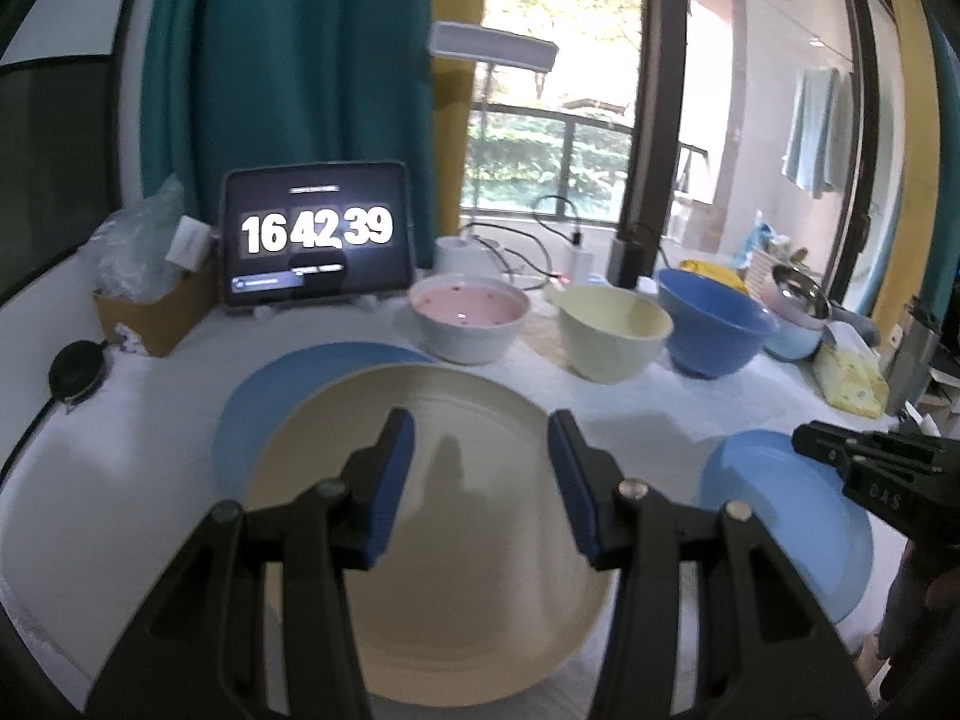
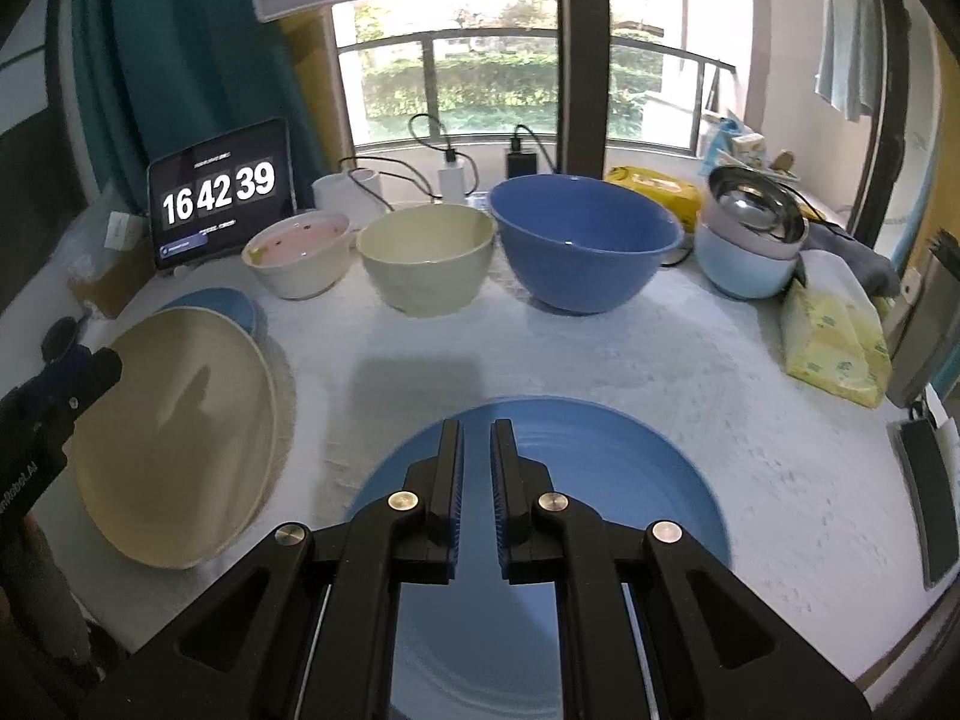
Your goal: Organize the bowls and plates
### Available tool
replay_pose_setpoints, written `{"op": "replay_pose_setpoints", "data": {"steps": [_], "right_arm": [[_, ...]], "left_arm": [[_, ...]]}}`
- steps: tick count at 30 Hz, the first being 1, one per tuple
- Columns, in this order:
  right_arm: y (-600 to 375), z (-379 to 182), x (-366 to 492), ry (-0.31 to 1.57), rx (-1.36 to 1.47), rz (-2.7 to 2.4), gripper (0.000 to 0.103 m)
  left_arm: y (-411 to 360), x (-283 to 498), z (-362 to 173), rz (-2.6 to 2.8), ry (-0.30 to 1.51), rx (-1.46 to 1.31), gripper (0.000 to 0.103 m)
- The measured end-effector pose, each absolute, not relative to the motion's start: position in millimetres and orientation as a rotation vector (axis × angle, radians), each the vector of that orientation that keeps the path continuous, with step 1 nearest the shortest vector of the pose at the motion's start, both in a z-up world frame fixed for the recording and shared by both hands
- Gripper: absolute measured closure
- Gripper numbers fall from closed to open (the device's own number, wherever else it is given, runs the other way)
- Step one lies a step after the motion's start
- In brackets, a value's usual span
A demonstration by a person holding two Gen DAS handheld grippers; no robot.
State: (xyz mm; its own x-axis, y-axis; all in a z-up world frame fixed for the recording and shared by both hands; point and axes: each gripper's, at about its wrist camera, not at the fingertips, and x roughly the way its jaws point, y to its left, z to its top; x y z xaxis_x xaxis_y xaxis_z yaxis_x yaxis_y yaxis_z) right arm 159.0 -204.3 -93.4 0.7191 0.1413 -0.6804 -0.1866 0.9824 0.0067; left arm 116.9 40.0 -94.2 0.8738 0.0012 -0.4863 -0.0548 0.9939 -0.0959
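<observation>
A large cream plate (image 1: 432,540) lies under my left gripper (image 1: 480,420), which is open with nothing between its blue pads. That plate overlaps a blue plate (image 1: 276,396) behind it and looks tilted in the right wrist view (image 2: 174,432), where the left gripper (image 2: 90,366) is at its left rim. My right gripper (image 2: 477,426) hovers shut over a smaller blue plate (image 2: 630,480); only a thin slit shows between its pads. Along the back stand a pink-lined bowl (image 2: 300,258), a cream bowl (image 2: 426,258) and a blue bowl (image 2: 585,240).
A stack of pale bowls topped by a steel one (image 2: 750,240) sits at the back right. A tablet showing a clock (image 1: 315,234), a cardboard box (image 1: 156,312), chargers with cables (image 2: 450,180), a yellow tissue pack (image 2: 834,342) and a phone (image 2: 927,510) ring the white table (image 2: 600,360).
</observation>
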Motion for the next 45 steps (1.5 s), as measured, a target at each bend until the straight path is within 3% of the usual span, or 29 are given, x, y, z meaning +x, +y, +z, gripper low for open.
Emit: {"op": "replay_pose_setpoints", "data": {"steps": [20, 24, 45], "right_arm": [[-132, -108, 174, 0.801, -0.116, 0.307, 0.092], [-120, -114, 178, 0.817, -0.111, 0.329, 0.072], [-92, -147, 192, 0.931, -0.102, 0.384, 0.072]], "left_arm": [[105, 119, -107, 0.158, 0.512, -0.137, 0.055], [114, 120, -112, 0.175, 0.520, -0.142, 0.055], [122, 137, -145, 0.147, 0.655, -0.168, 0.055]]}}
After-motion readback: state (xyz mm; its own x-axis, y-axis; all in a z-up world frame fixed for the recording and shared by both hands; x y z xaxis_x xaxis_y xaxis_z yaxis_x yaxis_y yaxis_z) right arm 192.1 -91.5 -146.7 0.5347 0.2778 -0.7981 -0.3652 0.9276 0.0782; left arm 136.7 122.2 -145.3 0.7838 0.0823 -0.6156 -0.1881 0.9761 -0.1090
